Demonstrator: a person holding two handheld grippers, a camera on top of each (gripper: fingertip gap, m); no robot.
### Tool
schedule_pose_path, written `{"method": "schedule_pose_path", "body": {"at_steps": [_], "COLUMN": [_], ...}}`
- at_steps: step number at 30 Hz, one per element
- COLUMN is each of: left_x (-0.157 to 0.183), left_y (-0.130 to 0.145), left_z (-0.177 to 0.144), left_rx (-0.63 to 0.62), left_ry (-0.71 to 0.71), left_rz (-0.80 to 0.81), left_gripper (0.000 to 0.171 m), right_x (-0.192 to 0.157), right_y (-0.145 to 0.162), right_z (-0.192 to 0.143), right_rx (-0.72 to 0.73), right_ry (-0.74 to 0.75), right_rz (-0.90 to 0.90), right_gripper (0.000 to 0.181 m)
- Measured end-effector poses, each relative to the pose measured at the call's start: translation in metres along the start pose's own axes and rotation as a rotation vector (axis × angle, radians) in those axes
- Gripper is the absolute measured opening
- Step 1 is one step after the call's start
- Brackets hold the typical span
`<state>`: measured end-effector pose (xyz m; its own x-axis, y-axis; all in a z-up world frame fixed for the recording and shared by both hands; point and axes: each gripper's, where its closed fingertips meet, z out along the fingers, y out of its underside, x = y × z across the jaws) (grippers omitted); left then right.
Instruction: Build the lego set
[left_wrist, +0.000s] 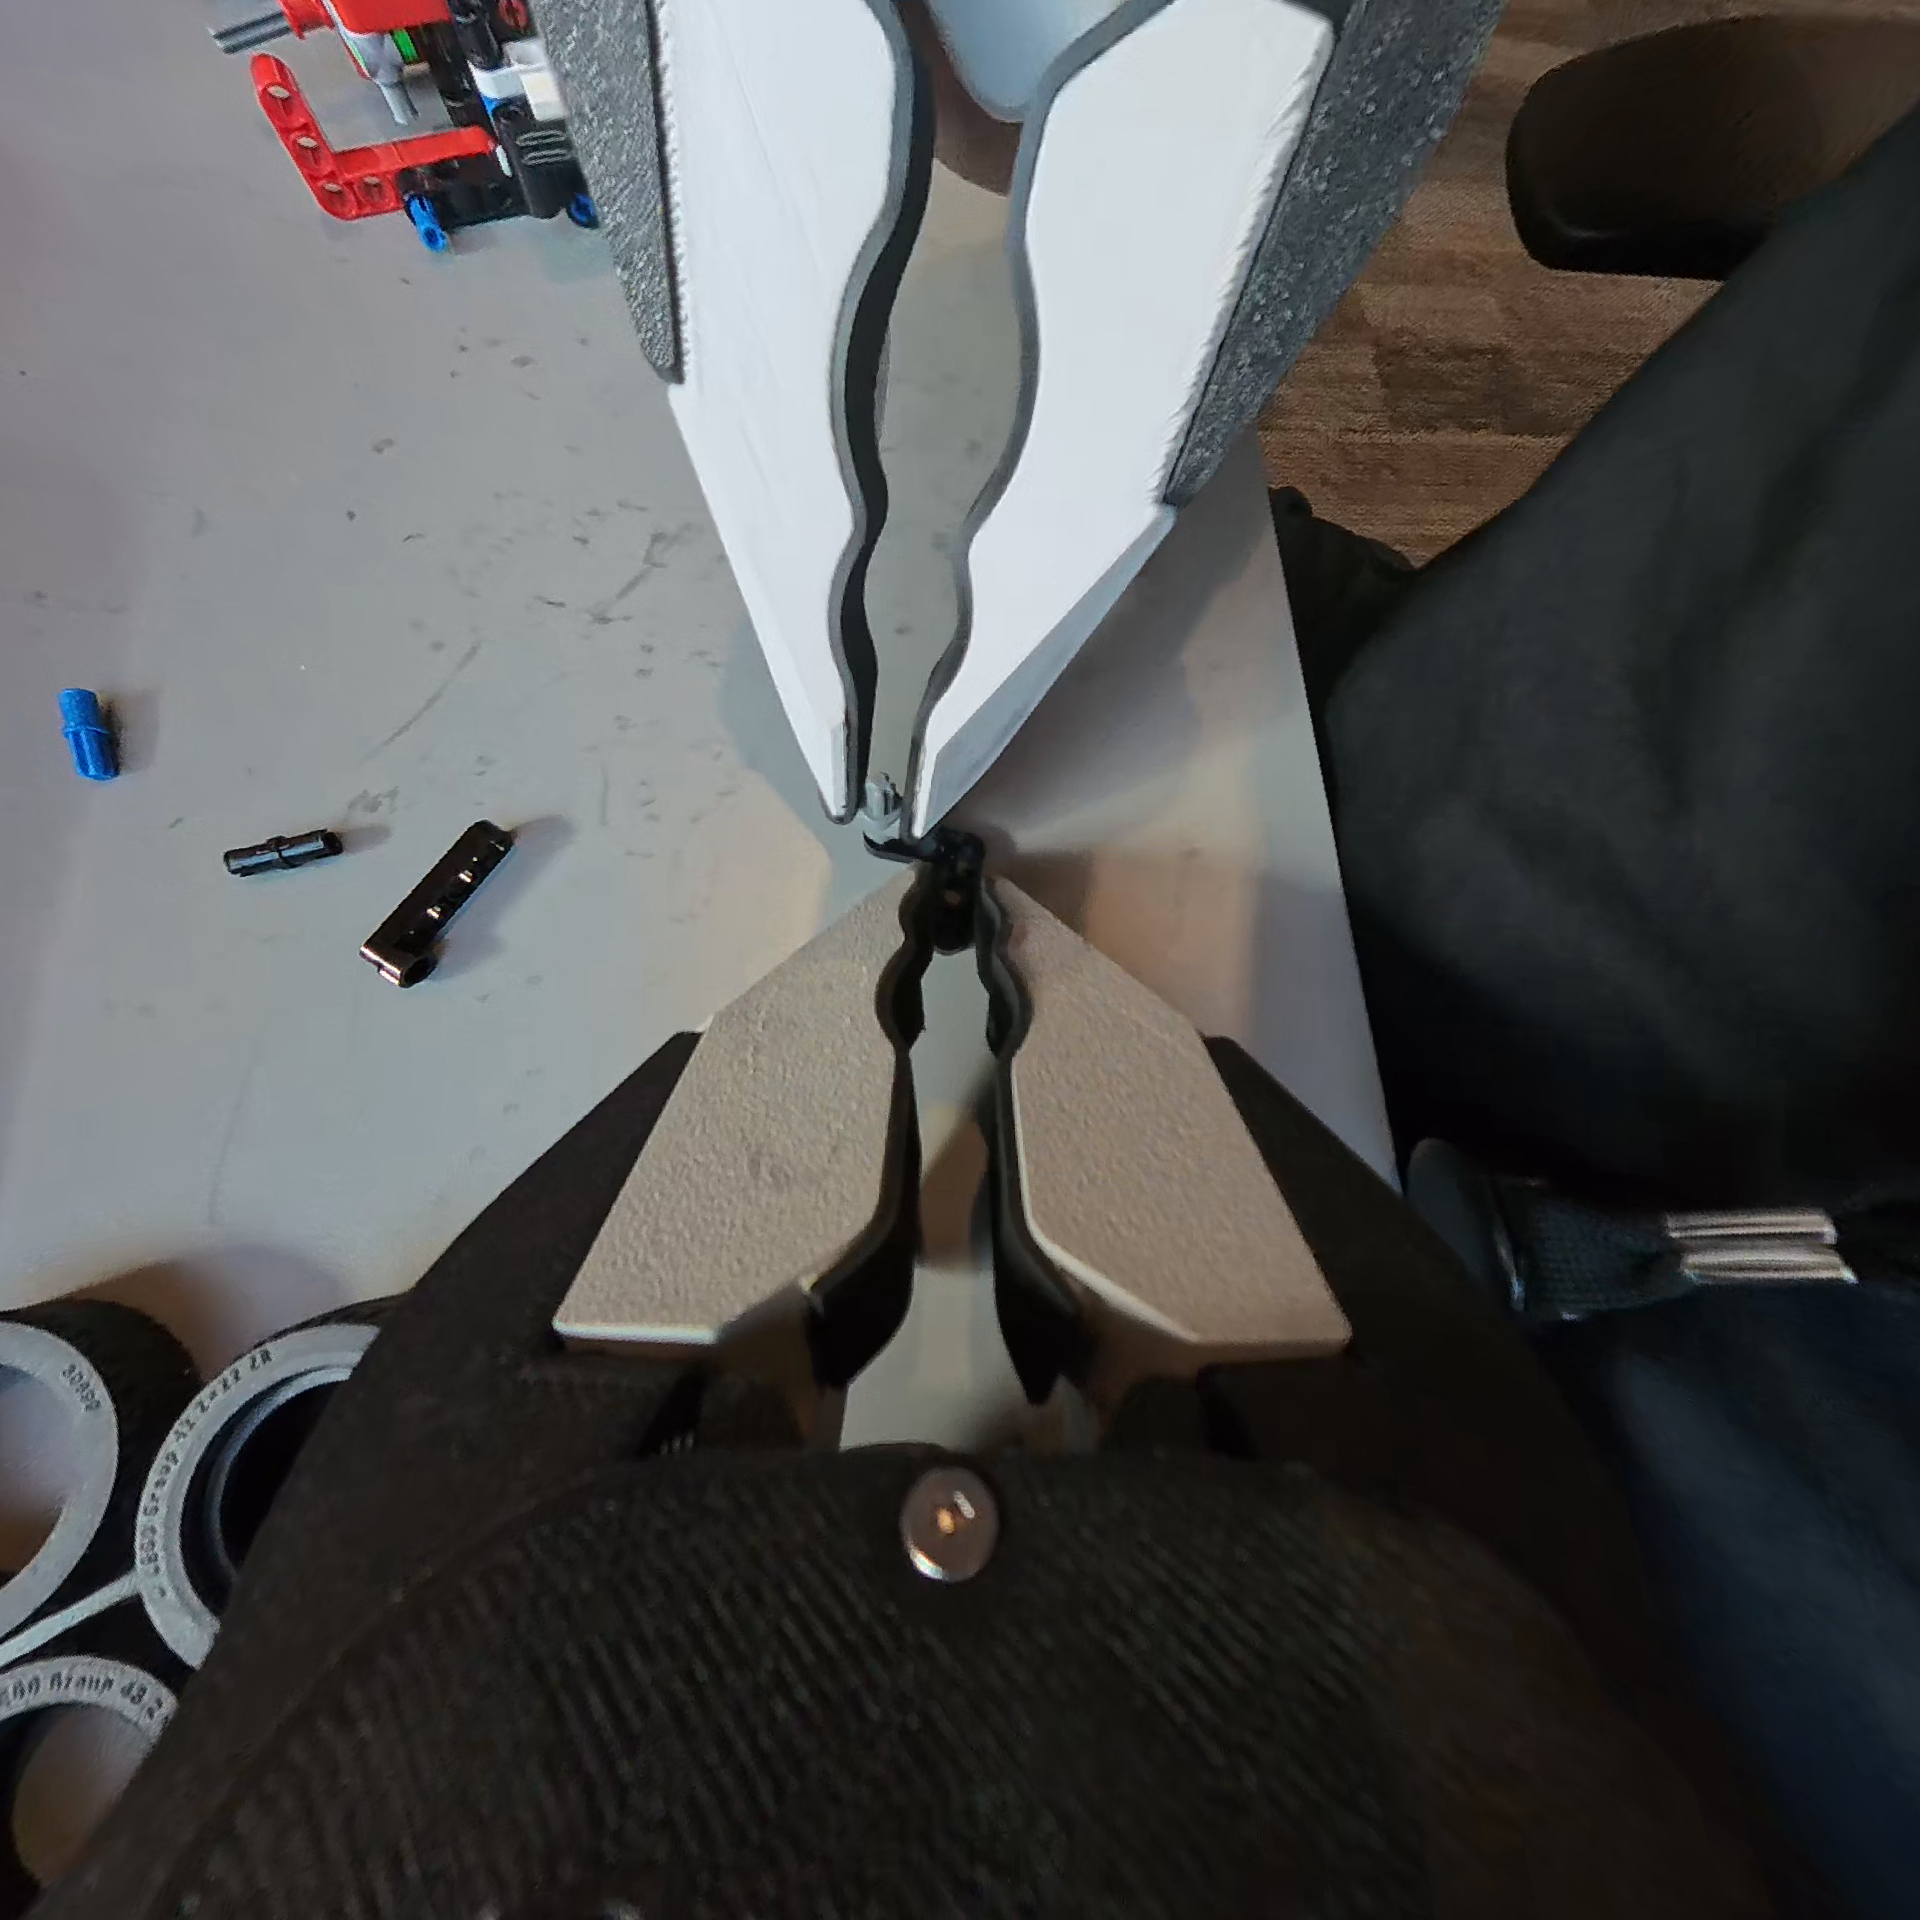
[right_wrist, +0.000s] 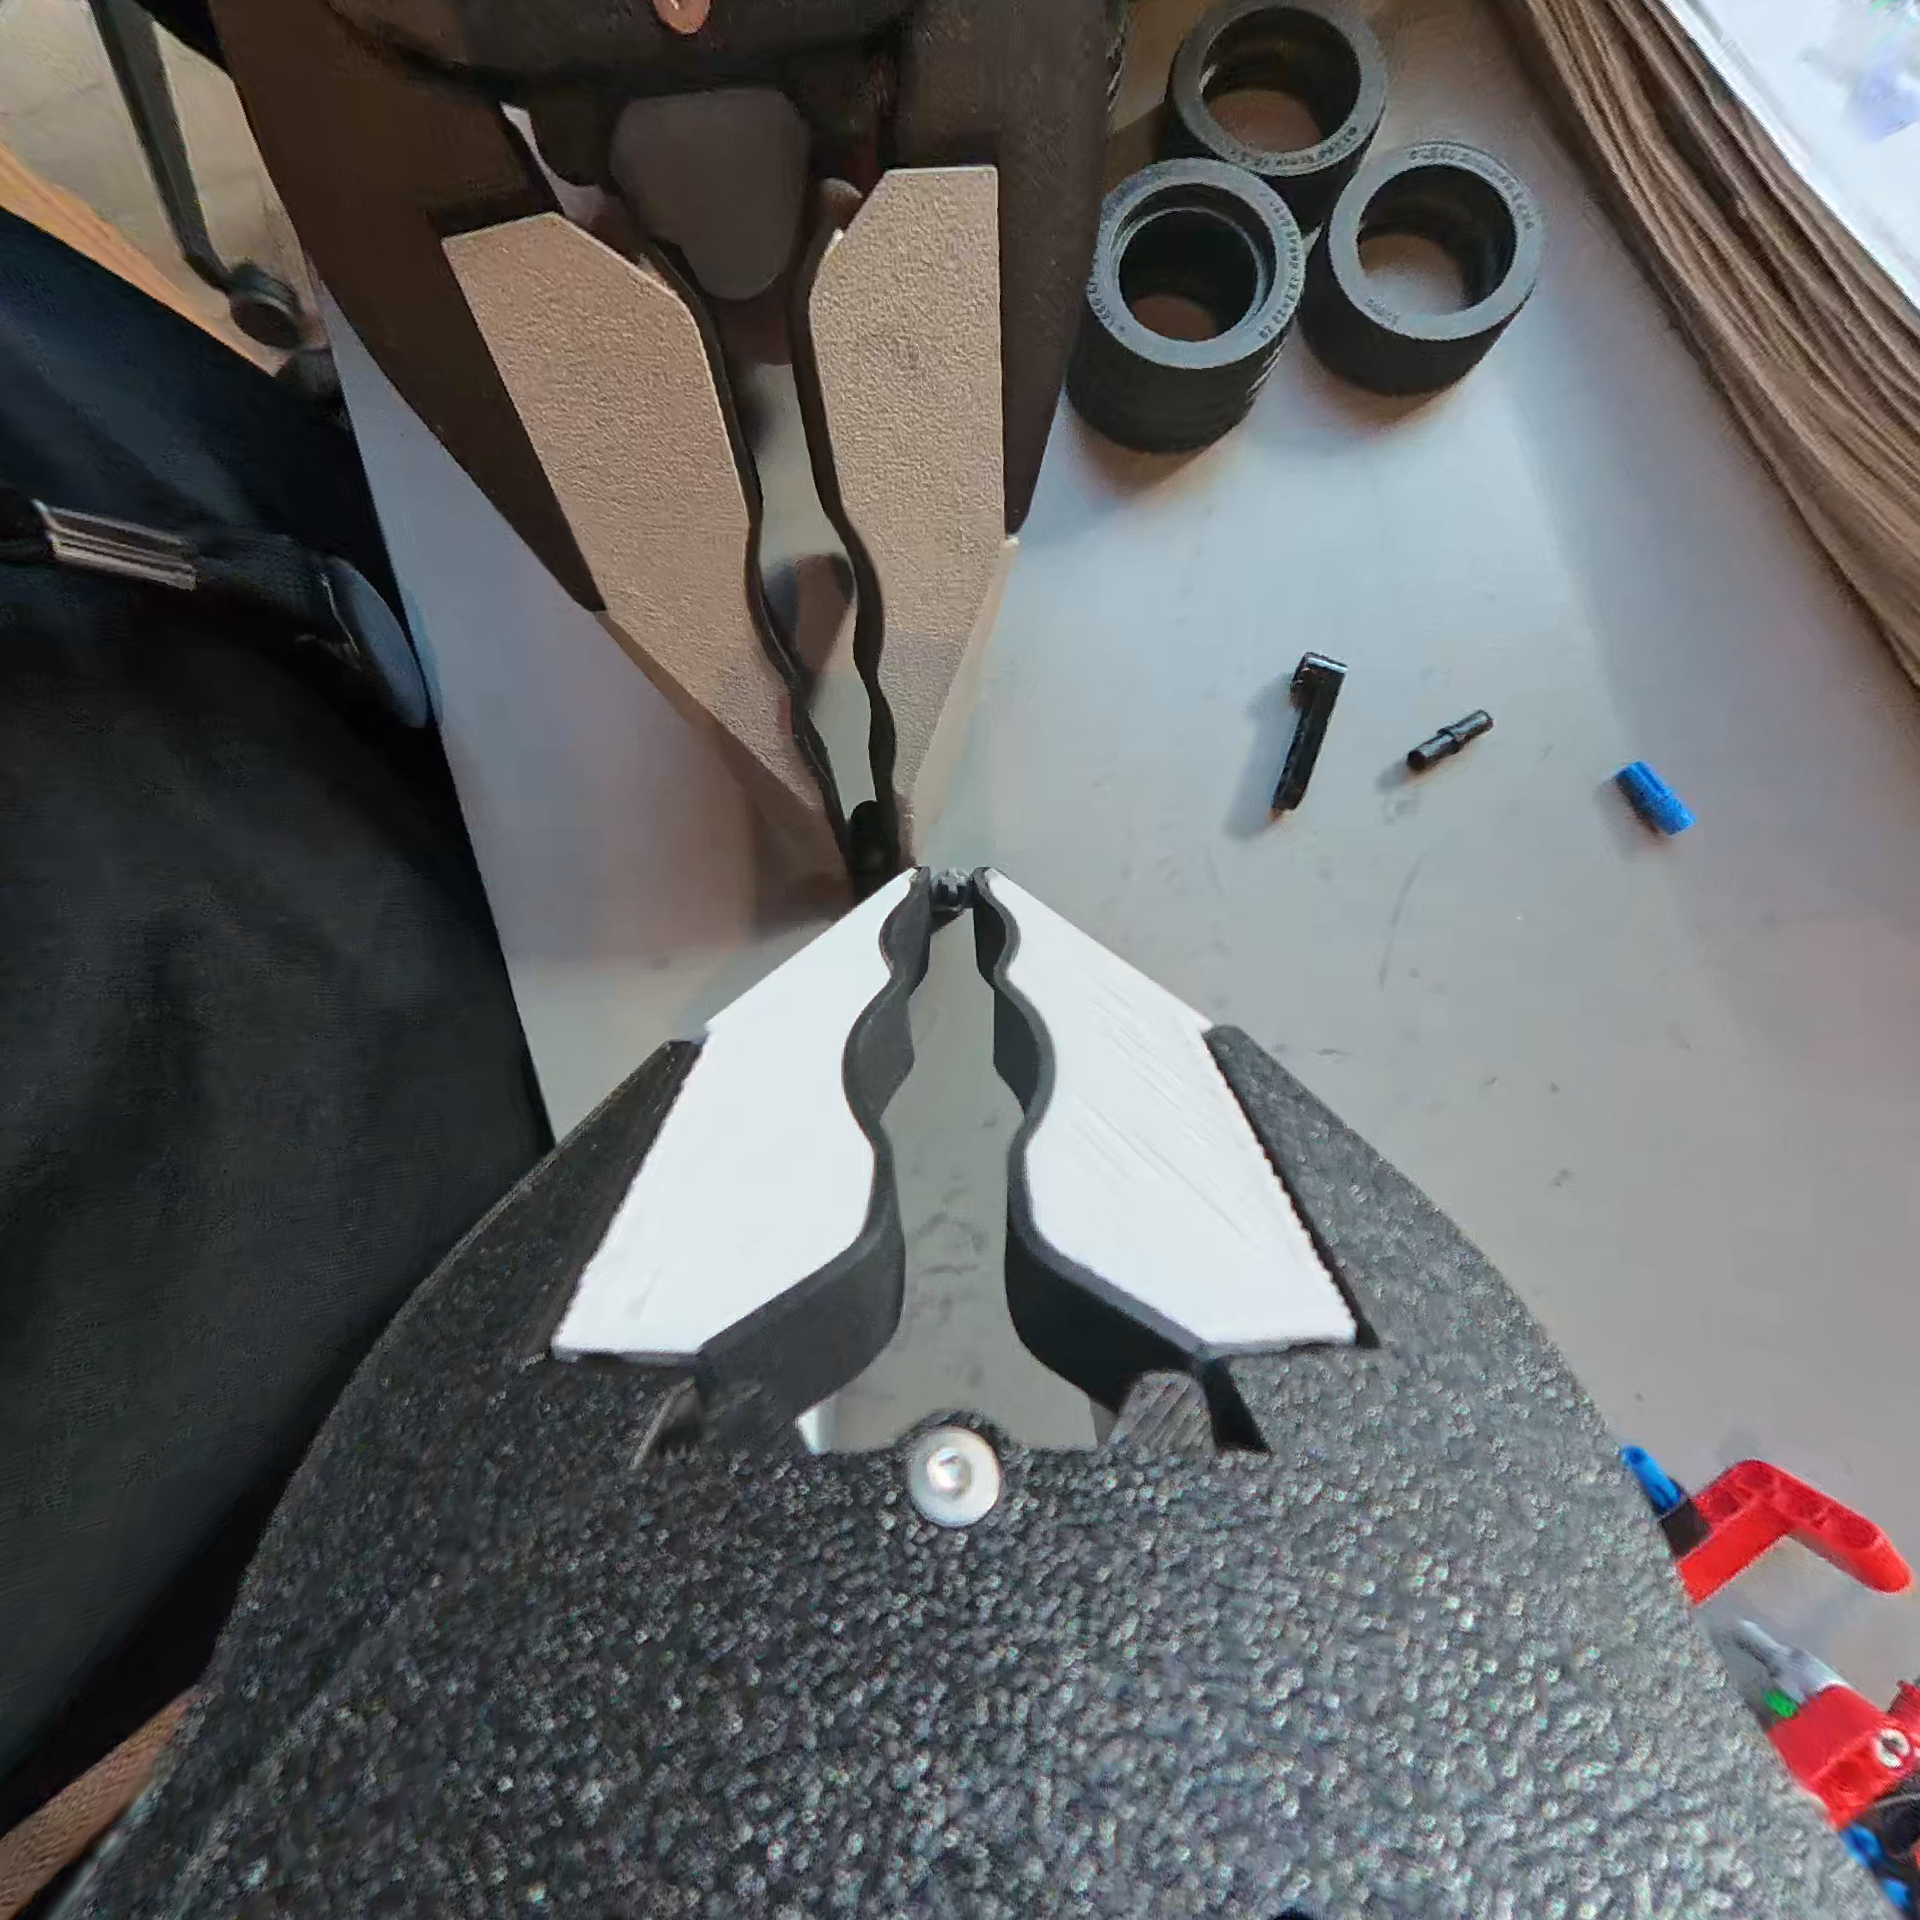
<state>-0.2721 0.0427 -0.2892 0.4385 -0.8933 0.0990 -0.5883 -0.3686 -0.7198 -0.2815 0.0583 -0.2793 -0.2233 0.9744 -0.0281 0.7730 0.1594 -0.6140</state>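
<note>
In the left wrist view my left gripper (left_wrist: 951, 883), with tan fingers, is shut on a small black Lego piece (left_wrist: 948, 899) held above the table's edge. My right gripper (left_wrist: 885, 816), with white fingers, comes in from the top and is shut on a small grey pin (left_wrist: 883, 805). The pin's tip touches the black piece. In the right wrist view the right gripper (right_wrist: 948, 883) pinches the grey pin (right_wrist: 948, 891), and the left gripper (right_wrist: 871, 821) holds the black piece (right_wrist: 865, 836) right in front of it.
On the grey table (left_wrist: 364, 540) lie a blue pin (left_wrist: 88, 732), a black pin (left_wrist: 283, 852) and a short black beam (left_wrist: 436, 904). A red partly built model (left_wrist: 416, 114) stands farther off. Black tyres (right_wrist: 1299, 239) sit together. A person in dark clothes (left_wrist: 1610, 831) is by the table's edge. My two grippers' fingertips are within a few centimetres of each other.
</note>
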Motion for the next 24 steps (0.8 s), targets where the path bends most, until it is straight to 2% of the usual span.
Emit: {"method": "schedule_pose_path", "body": {"at_steps": [4,6,10,13,19,21,24], "left_x": [0.000,-0.001,-0.007,-0.008,-0.018,-0.019,-0.024], "left_y": [0.000,0.000,-0.002,-0.022,-0.058,-0.067,-0.072], "left_z": [0.000,0.000,-0.003,-0.016,-0.048,-0.055,-0.059], "left_rx": [0.000,-0.001,0.010,0.151,0.412,0.465,0.478], "left_ry": [-0.003,-0.019,-0.171,-0.289,-0.408,-0.457,-0.530], "left_rz": [0.005,0.021,0.166,0.289,0.329,0.374,0.411], "left_gripper": [0.005,0.005,0.004,0.004,0.004,0.004,0.004], "right_x": [0.000,0.004,0.007,0.006,0.013,0.012,0.012], "right_y": [-0.005,-0.004,-0.011,-0.021,-0.046,-0.056,-0.063], "right_z": [-0.006,-0.009,-0.023,-0.032,-0.055,-0.061,-0.064], "right_rx": [0.026,0.021,0.134,0.272,0.526,0.588,0.629], "right_ry": [-0.005,0.001,-0.062,-0.164,-0.231,-0.263,-0.294], "right_rz": [0.000,0.010,0.153,0.313,0.431,0.443,0.456], "right_gripper": [0.004,0.011,0.015,0.021,0.024,0.023,0.021]}}
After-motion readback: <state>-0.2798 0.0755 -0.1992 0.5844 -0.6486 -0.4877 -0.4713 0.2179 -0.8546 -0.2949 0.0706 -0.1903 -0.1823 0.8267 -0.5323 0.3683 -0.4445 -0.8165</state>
